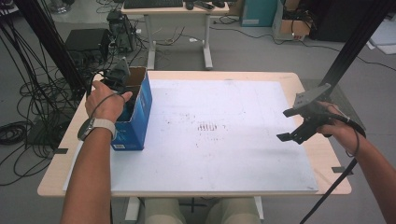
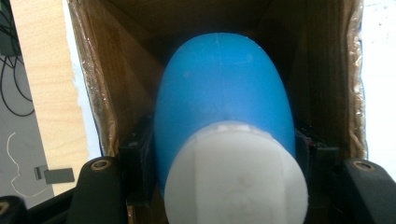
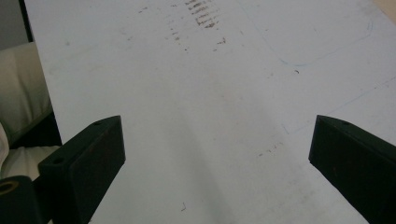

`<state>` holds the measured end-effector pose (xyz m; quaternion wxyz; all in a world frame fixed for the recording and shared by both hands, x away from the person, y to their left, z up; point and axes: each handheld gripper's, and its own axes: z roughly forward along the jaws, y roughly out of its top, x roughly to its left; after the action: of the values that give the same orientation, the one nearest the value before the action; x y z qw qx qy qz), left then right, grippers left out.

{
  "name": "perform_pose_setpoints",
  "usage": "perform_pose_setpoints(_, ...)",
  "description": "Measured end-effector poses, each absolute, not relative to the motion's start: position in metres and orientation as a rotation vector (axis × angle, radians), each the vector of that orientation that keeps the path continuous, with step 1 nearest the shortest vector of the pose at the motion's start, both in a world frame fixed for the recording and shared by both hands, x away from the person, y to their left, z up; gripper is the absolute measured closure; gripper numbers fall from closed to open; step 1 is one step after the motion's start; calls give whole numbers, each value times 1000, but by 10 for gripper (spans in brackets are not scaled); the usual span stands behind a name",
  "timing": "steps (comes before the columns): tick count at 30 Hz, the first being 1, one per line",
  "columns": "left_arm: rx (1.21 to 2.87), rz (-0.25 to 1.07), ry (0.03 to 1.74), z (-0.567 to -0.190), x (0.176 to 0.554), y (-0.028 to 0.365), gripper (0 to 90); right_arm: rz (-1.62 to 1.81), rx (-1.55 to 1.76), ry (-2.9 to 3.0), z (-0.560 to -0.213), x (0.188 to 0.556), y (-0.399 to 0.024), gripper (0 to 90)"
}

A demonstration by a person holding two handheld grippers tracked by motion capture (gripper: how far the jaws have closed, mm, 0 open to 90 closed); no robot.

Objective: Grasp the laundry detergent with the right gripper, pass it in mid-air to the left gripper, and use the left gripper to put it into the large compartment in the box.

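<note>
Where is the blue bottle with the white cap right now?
The blue bottle is inside the cardboard box at the table's left, clamped in the left gripper.

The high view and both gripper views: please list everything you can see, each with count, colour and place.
bottle: one, blue with a white cap, inside the box, between the jaws of the left hand-held gripper
box: one, blue outside and brown cardboard inside, open on top, on the left part of the table
white board: one, white with dark scuff marks, covering most of the table top
table: one, light wood, centre
second table: one, light wood, far side of the room
cables: many, black, floor at left
left hand-held gripper: one, black, reaching into the box, shut on the bottle
right hand-held gripper: one, black, over the board's right edge, open
</note>
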<state>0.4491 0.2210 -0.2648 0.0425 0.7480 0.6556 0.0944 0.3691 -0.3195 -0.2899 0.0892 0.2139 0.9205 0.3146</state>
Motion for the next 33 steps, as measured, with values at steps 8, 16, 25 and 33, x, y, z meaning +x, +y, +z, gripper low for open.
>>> perform_pose_setpoints(8,2292,287,2008,-265,449,222,374,931,637,2739,-290,369,-319,37)
perform_pose_setpoints(16,2294,288,2012,-265,449,221,374,942,634,2736,-290,369,-319,38)
perform_pose_setpoints(25,2295,287,2012,-265,448,222,374,940,631,2738,-290,369,-318,37)
perform_pose_setpoints(33,2298,285,2014,-264,448,222,373,936,626,2740,-289,369,-317,37)
